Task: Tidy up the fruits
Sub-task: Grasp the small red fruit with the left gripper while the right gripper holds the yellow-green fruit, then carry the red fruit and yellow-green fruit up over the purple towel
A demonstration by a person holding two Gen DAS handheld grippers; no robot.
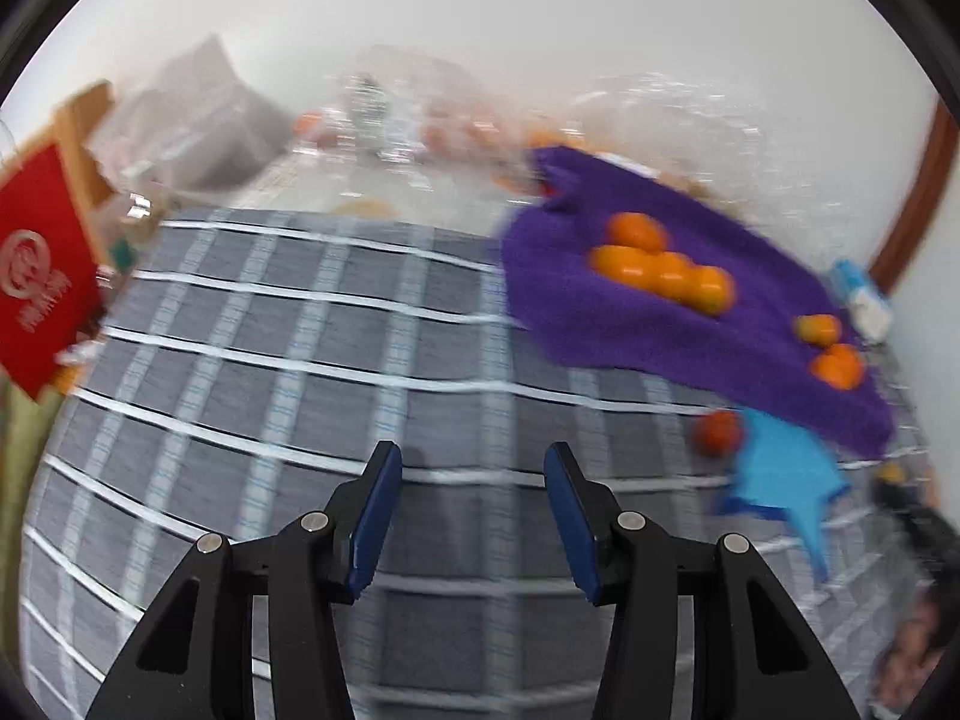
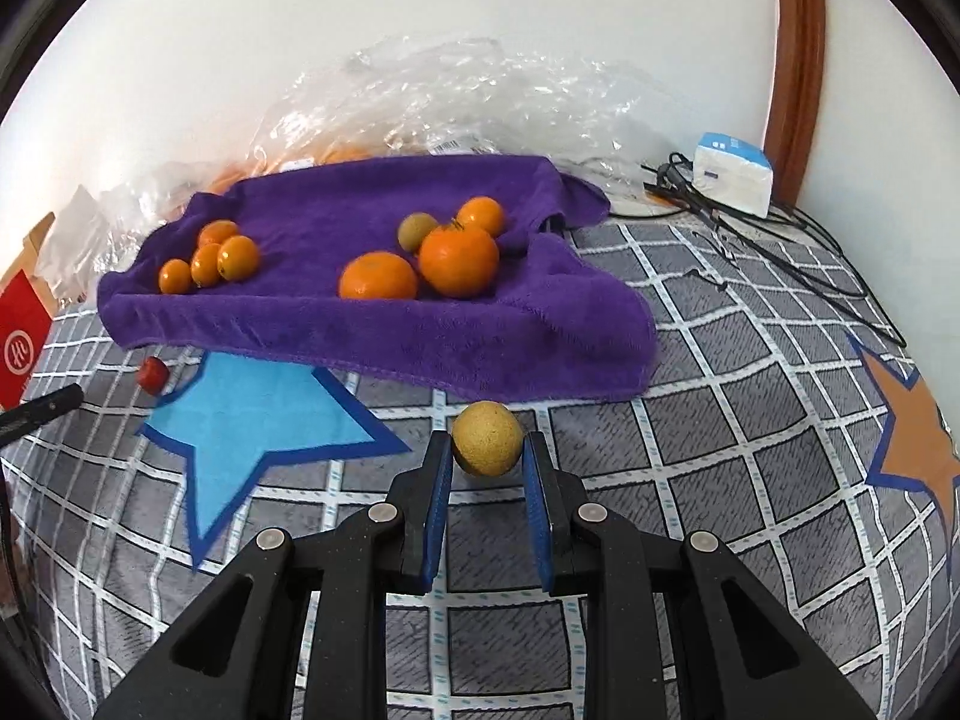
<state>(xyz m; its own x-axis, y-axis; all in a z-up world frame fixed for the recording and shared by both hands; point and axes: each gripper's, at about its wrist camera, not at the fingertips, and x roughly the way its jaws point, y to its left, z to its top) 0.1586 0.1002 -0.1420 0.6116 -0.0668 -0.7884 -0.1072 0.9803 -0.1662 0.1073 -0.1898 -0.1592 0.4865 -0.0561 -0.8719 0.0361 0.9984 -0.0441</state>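
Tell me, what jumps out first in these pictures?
The purple towel spread on the grey checked bedspread catches the eye, with oranges on it: four small oranges at its left and larger oranges in the middle. Nearer the camera, the right claw is clamped on a small yellowish-brown round fruit, just in front of the towel's near edge.

blur: my left view smears the clutter (image 1: 384,120) by the wall | cut: red box (image 2: 21,342) leaves frame | hidden: bagged fruit (image 2: 336,153)
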